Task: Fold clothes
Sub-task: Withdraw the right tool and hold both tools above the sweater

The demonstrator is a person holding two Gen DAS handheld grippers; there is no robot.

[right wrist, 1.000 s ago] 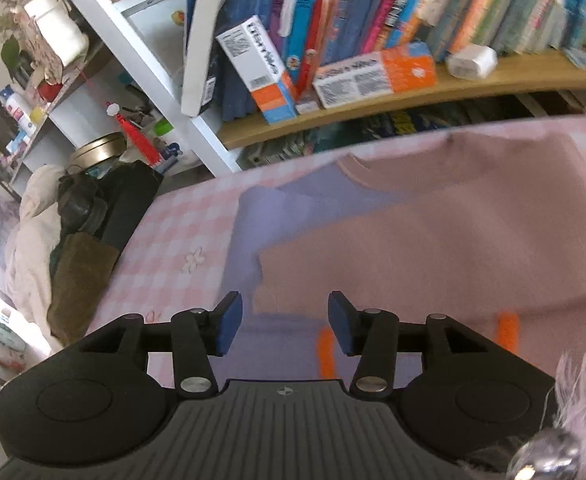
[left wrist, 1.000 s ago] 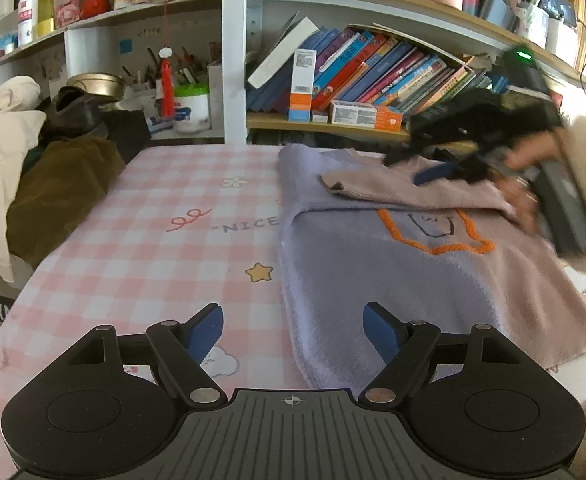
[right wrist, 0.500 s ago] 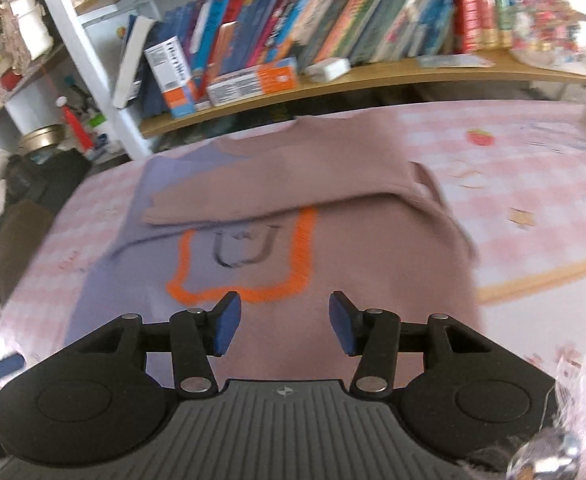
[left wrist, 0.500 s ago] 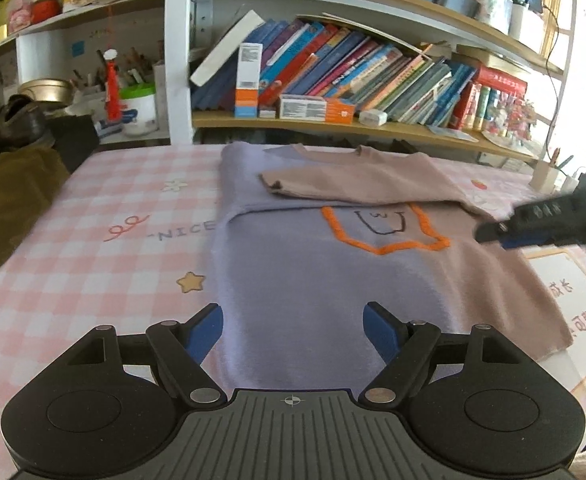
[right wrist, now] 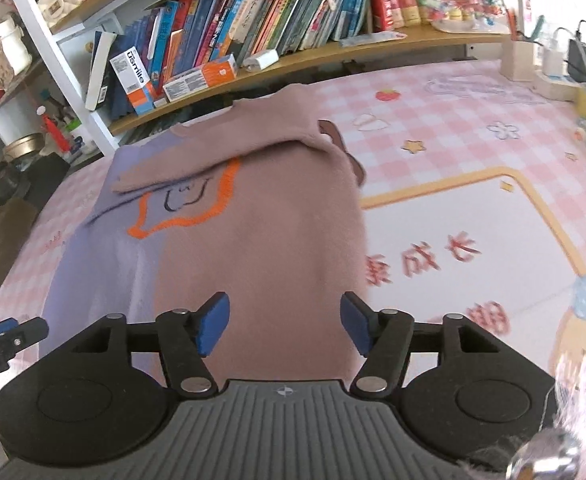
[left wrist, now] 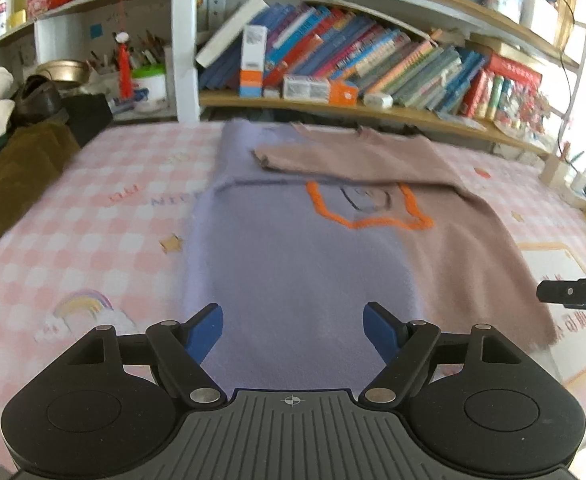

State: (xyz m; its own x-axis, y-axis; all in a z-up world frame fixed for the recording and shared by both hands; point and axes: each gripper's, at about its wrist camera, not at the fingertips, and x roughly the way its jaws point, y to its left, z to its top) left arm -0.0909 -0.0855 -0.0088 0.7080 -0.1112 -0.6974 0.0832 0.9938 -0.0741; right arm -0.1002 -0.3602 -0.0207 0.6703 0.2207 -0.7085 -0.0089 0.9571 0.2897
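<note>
A lilac and dusty-pink sweater with an orange outline lies flat on the pink checked tablecloth, both sleeves folded across its chest. My left gripper hovers open over the lilac half near the hem, nothing between its blue pads. Over the pink half near the hem, my right gripper has its jaws opening, with only cloth below them and nothing gripped. Each gripper's tip shows at the edge of the other's view: the right gripper and the left gripper.
A bookshelf packed with books runs along the table's far edge. A pile of clothes and bags sits at the left. Small boxes and a charger stand at the far right corner. A printed mat lies right of the sweater.
My right gripper has drawn back from the folded sleeve near the collar to the hem and opened wider. My left gripper has shifted right, over the lilac half.
</note>
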